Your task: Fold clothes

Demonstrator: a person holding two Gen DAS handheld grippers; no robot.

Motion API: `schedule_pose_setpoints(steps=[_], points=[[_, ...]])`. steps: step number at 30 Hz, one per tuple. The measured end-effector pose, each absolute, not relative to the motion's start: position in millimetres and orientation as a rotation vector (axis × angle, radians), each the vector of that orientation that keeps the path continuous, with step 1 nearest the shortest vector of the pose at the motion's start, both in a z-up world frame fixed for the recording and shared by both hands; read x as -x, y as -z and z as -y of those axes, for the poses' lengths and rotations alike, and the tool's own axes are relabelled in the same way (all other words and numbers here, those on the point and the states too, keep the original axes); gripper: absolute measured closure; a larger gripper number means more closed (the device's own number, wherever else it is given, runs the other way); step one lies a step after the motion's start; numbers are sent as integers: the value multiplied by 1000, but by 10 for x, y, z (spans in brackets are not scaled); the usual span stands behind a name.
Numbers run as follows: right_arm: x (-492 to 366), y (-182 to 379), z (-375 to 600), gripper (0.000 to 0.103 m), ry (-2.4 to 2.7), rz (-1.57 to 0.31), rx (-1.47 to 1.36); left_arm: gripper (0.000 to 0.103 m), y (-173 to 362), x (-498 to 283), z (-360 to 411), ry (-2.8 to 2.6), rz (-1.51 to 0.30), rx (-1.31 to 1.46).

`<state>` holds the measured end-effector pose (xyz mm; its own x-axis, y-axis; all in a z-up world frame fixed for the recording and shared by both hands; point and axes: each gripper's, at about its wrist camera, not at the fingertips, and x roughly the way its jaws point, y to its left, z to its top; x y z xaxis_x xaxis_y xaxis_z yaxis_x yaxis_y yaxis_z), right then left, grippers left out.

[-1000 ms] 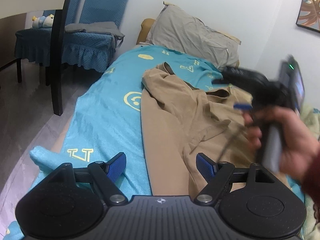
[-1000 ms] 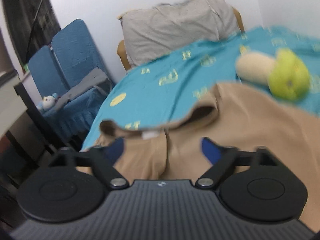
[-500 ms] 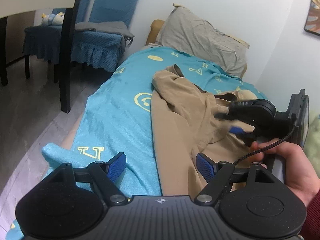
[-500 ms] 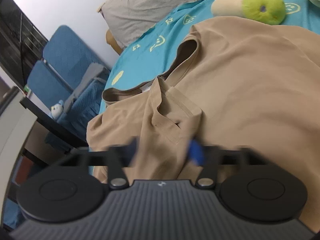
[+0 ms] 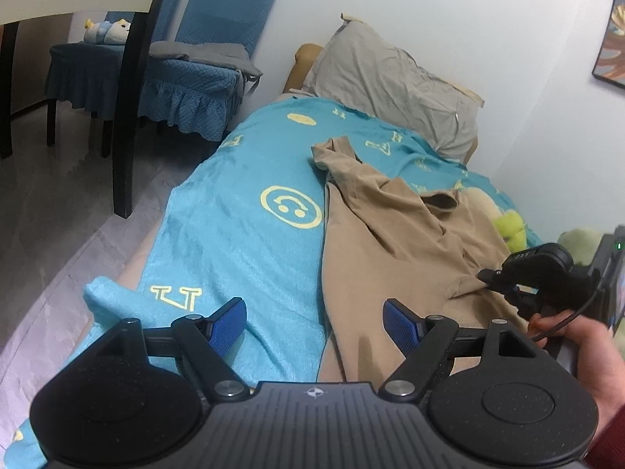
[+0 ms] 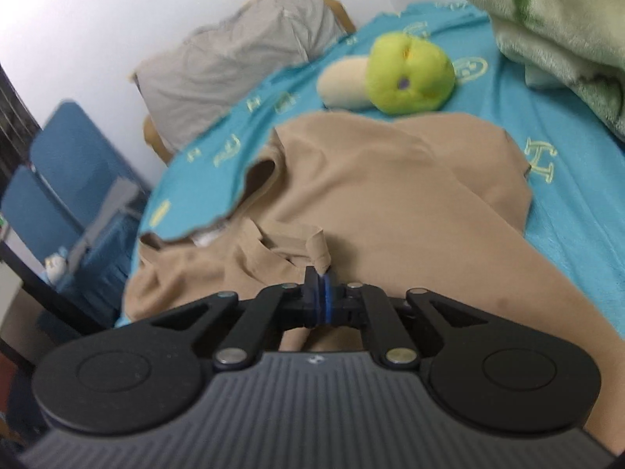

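Fabric of the tan shirt [image 6: 390, 203] is sitting pinched in my right hand-held gripper [image 6: 321, 295]; I'm holding my left hand-held gripper [image 5: 314, 322] open above the bed [image 5: 242, 242].

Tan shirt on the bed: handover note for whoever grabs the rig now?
Right gripper: shut on a pinch of the tan cotton shirt, at a folded-over sleeve edge.
Left gripper: open, empty, hovering over the shirt's near edge.
Shirt lies crumpled on the turquoise smiley-print bedsheet, collar toward the grey pillow.
Done: one grip taken. No fold visible.
Left: spread flat, fold.
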<state>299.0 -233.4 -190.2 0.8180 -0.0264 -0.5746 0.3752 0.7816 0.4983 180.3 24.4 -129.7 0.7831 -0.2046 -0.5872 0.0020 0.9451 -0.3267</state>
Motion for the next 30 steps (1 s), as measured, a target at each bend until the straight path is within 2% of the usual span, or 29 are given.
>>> schedule_pose_setpoints(steps=[3,4,5,7,9,14,19,21,24,26,30], points=[[-2849,1745,2317,92,179,-628,-618,24,1299,-1782,-175,131,-681,290],[-2806,1686,2308,79,156,-642,-614,24,1299,-1775,-152,136,-686,281],[-2736,1623,2290,52,130,-652,-617,24,1297,-1762,-129,143,-691,270],[-2534,1476,2241,23,91,-663,-632,24,1249,-1665,-79,163,-691,244],[-2299,1329,2206,25,38,-667,-652,24,1188,-1548,-44,184,-695,227],[-1699,1163,2156,24,-56,-823,-749,26,1043,-1133,26,264,-762,180],[-1086,1149,2347,23,-62,-789,-783,33,985,-709,135,324,-860,41],[-1017,1137,2451,23,-20,-780,-786,33,932,-597,150,382,-869,47],[-1043,1098,2592,23,1,-743,-837,43,867,-459,294,479,-887,30],[-1061,1074,2631,23,-8,-717,-858,51,851,-320,481,540,-889,-60],[-1121,1128,2695,23,-24,-733,-867,53,984,-96,882,595,-934,-297]])
